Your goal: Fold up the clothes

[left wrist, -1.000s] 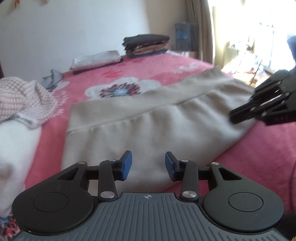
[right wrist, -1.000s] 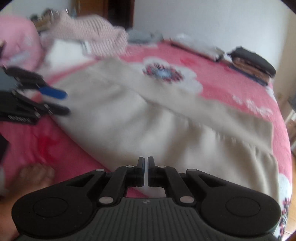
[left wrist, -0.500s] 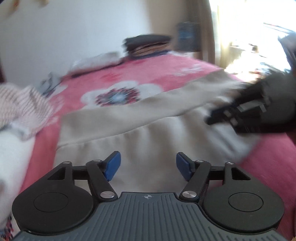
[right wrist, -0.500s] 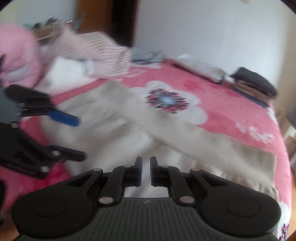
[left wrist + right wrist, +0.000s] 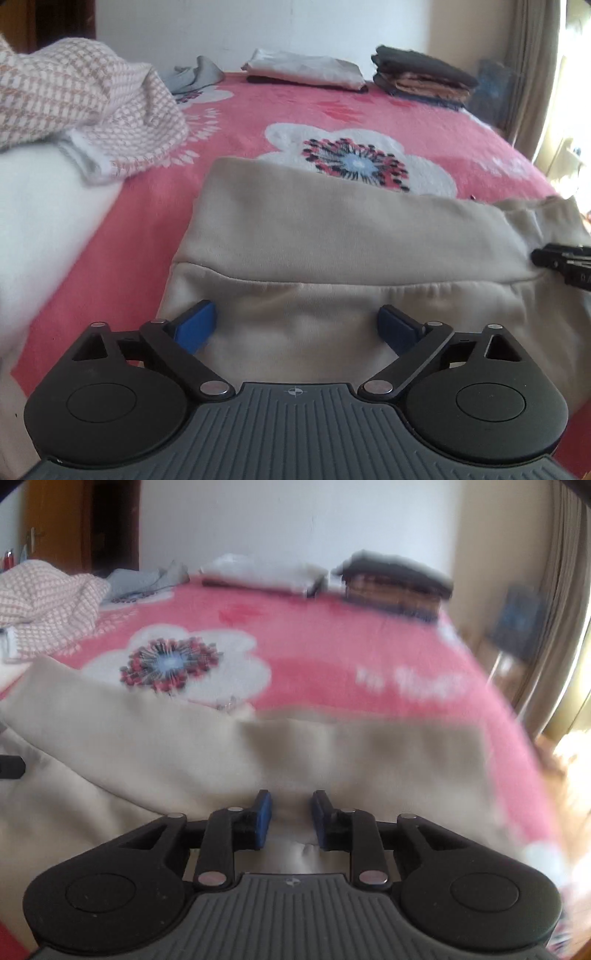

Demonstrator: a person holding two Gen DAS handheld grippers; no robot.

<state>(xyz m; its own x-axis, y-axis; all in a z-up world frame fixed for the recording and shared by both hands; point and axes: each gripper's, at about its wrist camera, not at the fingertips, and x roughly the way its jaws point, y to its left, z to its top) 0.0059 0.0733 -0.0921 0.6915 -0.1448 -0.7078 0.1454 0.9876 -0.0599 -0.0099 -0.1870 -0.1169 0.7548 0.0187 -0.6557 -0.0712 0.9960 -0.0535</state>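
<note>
Tilting down over beige trousers (image 5: 332,251), left tool (image 5: 297,326) and right tool (image 5: 291,819) are opening (nothing pinched).

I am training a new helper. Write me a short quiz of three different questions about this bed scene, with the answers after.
1. True or false: the left gripper is clamped on the beige garment.
2. Which lies nearest the checked pink-and-white knit? A. the dark folded stack B. the crumpled grey garment C. the curtain
3. Fill in: the pink blanket bears a large white ____ print.

Key
1. False: its jaws are opening wide, with the beige cloth below and unpinched.
2. B
3. flower
</note>
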